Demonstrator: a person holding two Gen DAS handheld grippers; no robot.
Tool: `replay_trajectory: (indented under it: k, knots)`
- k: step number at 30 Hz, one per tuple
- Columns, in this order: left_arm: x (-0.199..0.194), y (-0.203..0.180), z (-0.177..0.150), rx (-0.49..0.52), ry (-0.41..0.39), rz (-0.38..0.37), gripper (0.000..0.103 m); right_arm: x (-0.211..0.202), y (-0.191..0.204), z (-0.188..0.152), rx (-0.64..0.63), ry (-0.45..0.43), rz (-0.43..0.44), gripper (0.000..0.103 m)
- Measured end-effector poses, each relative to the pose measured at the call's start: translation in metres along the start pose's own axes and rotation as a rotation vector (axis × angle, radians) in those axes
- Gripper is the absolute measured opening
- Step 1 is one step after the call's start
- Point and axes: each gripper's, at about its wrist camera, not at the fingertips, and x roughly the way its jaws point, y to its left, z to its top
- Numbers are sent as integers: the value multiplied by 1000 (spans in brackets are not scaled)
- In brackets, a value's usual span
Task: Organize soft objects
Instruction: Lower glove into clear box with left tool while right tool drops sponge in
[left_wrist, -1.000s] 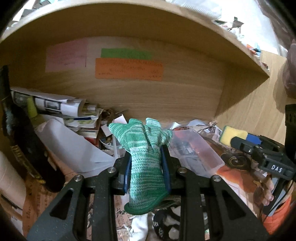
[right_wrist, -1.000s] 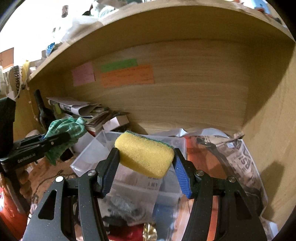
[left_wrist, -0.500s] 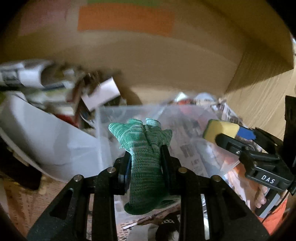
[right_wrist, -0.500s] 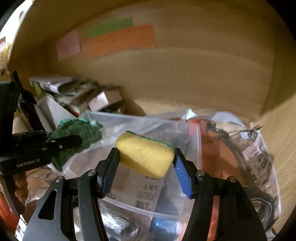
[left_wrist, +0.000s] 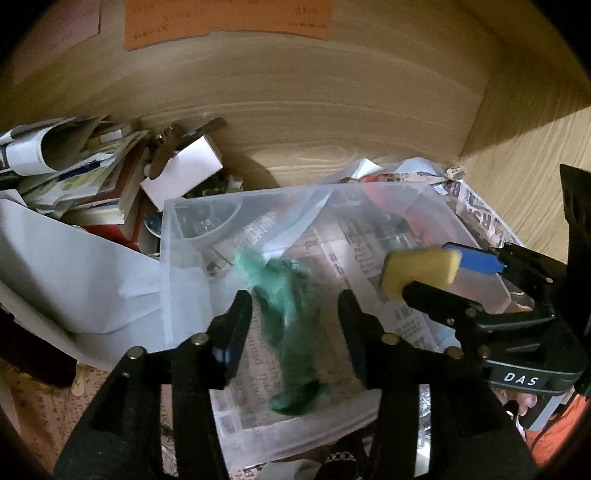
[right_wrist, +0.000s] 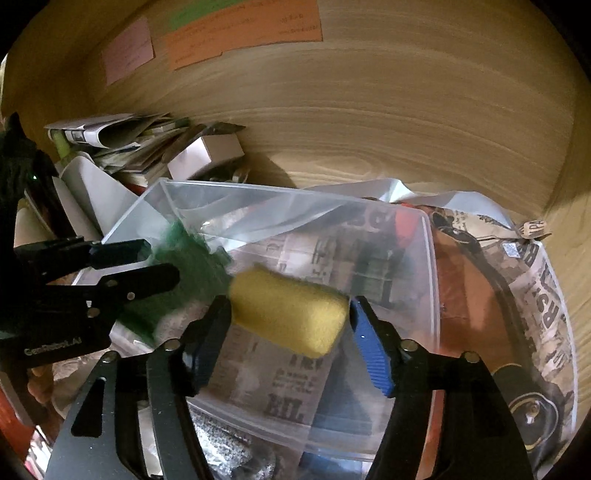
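My left gripper is open over a clear plastic bin. A green knit glove is blurred between its spread fingers, loose and dropping into the bin. My right gripper is shut on a yellow sponge and holds it above the same bin. The sponge and right gripper show at the right of the left wrist view. The left gripper and glove show at the left of the right wrist view.
The bin stands on newspaper inside a wooden shelf compartment. Stacked papers and booklets and a small white box lie at the back left. A white sheet lies left of the bin. Coloured notes stick to the back wall.
Both grippers have moved forward and down over the bin. My left gripper has opened and let go of the green glove, which is falling. The right gripper still holds the sponge.
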Motion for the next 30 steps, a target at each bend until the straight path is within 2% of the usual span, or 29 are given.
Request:
replay_trajectory:
  k: [3, 8, 18, 22, 27, 30]
  knots:
    - [-7, 2, 0, -12, -11, -4, 52, -6, -1, 0, 4, -19, -5, 72]
    - [-31, 4, -3, -23, -65, -6, 67, -30, 0, -2, 10, -75, 0, 82]
    - [-86, 0, -30, 36, -173, -4, 90, -86, 17, -16, -37, -197, 27, 87]
    - [-94, -3, -48, 59, -173, 9, 97, -83, 24, -28, -51, -171, 38, 87]
    - [-91, -5, -69, 75, -150, 8, 97, -65, 29, -46, -52, -93, 61, 87]
    - [-82, -3, -78, 58, -109, -11, 97, -49, 28, -55, -34, -34, 80, 87]
